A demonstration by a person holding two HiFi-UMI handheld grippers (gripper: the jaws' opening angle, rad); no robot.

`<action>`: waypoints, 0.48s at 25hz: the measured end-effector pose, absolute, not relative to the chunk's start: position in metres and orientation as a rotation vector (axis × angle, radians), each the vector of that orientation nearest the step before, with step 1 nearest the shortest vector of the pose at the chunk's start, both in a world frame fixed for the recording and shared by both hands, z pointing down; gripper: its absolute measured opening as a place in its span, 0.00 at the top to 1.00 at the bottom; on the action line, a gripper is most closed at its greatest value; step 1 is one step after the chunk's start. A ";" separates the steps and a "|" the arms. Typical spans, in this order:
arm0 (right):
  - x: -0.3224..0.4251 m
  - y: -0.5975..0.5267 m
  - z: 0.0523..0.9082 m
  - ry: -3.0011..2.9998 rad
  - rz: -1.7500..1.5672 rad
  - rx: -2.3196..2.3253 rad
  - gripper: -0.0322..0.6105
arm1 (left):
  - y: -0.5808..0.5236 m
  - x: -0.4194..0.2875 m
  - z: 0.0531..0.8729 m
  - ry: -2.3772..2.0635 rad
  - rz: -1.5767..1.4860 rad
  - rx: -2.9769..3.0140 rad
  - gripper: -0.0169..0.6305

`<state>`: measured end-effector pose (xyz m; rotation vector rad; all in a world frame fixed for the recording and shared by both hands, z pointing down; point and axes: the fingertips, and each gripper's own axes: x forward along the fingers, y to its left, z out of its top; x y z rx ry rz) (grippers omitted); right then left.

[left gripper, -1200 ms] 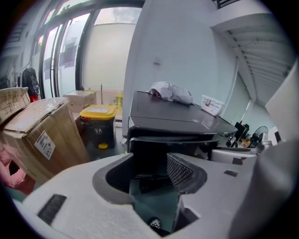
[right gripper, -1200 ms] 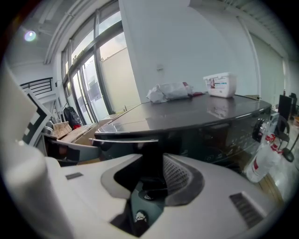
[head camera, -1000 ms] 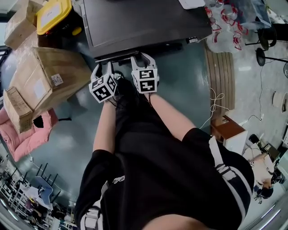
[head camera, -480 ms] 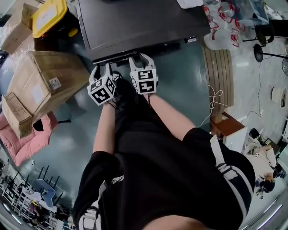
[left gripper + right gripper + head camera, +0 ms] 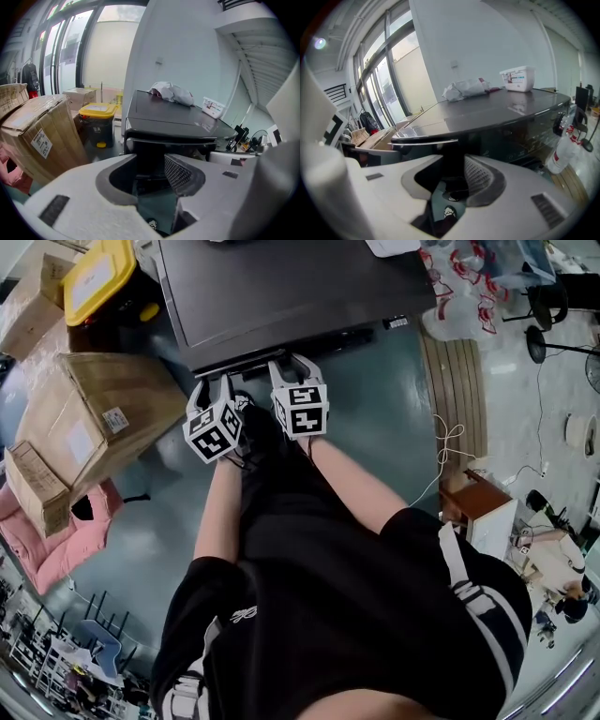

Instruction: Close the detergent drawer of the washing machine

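The dark washing machine [image 5: 291, 287] stands in front of me. Its detergent drawer [image 5: 242, 359] shows as a pale-edged strip along the front's upper left, just ahead of both grippers. In the left gripper view the drawer's lip [image 5: 154, 138] lies straight beyond the jaws, and in the right gripper view the drawer's lip [image 5: 424, 140] lies to the upper left. My left gripper [image 5: 212, 382] is open with nothing between its jaws. Beside it, my right gripper [image 5: 293, 363] is also open and empty, close to the drawer's front. Whether either touches the drawer I cannot tell.
A large cardboard box [image 5: 98, 413] and a yellow-lidded bin [image 5: 98, 273] stand left of the machine, with a pink cushion [image 5: 56, 531] on the floor. Bottled water packs [image 5: 464, 296] and a wooden board [image 5: 457, 390] are at the right. A white cloth [image 5: 171, 92] and a tub [image 5: 518, 78] lie on the machine.
Both grippers stay where they were in front of the drawer; only the head view has shifted slightly.
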<state>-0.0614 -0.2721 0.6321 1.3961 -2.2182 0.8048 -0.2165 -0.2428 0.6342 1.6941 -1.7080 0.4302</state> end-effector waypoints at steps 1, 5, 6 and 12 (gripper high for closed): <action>-0.061 -0.272 0.632 -2.209 0.817 1.404 0.74 | -0.243 -0.216 0.634 -1.708 0.431 1.693 0.69; -0.061 -0.272 0.631 -2.190 0.858 1.430 0.76 | -0.244 -0.215 0.634 -1.702 0.434 1.690 0.69; -0.061 -0.272 0.630 -2.188 0.860 1.435 0.76 | -0.244 -0.215 0.634 -1.700 0.435 1.690 0.69; -0.059 -0.272 0.633 -2.174 0.924 1.474 0.76 | -0.244 -0.214 0.633 -1.692 0.438 1.687 0.69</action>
